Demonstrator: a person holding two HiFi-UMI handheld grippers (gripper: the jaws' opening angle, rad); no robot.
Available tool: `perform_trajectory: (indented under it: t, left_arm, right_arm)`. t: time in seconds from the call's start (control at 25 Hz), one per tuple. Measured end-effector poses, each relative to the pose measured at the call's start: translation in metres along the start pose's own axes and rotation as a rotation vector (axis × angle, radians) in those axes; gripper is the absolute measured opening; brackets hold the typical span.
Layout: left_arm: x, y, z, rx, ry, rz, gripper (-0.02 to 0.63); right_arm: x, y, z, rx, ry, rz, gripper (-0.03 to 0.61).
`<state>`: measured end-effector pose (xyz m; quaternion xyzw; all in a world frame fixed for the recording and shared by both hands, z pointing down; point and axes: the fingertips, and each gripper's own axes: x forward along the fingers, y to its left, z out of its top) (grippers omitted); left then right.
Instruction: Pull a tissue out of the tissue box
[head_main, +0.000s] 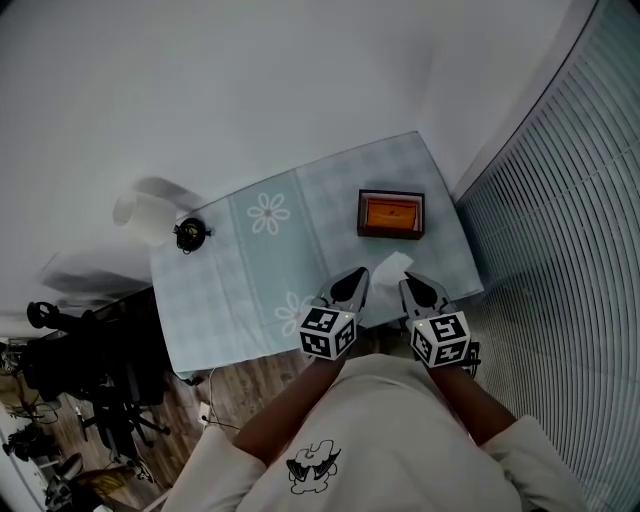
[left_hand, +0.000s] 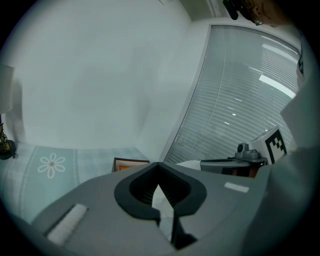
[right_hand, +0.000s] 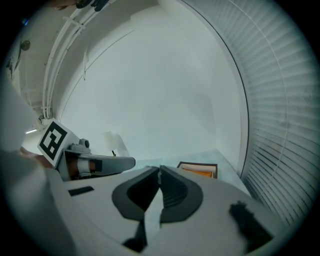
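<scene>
Head view first: a dark brown rectangular tissue box with an orange top (head_main: 391, 214) sits on a pale blue checked tablecloth with white daisies (head_main: 250, 280), toward the far right side near the ribbed window blinds (head_main: 560, 250). Closer in, a loose white tissue (head_main: 393, 264) lies flat on the cloth, right between the tips of the left gripper (head_main: 358, 276) and the right gripper (head_main: 410, 284), well short of the box. Both grippers hover side by side over the near edge of the table, with a small black object (head_main: 188, 234) way off at the far left. Left gripper view: the left gripper (left_hand: 159, 164) has its fingers pressed together at the tips. There's a white sliver in the slot behind them, but tbh I can't tell if that's the tissue. The box (left_hand: 131, 163) peeks out just past the jaws, and the other gripper is off to the right. Right gripper view: the right gripper (right_hand: 159, 169) is fully closed with nothing pinched, and the box (right_hand: 199, 170) is ahead, slightly right.
</scene>
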<state>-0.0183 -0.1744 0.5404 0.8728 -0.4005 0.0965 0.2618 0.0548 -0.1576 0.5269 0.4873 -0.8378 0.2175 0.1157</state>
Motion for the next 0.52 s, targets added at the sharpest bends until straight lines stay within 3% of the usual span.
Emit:
perform_trajectory:
  t: [0.52]
  left_arm:
    - [-0.0036,0.0019,-0.0017,-0.02,0.001,0.006,0.006]
  right_arm:
    - [-0.0016,0.0003,0.0001,0.008,0.004,-0.01,0.014]
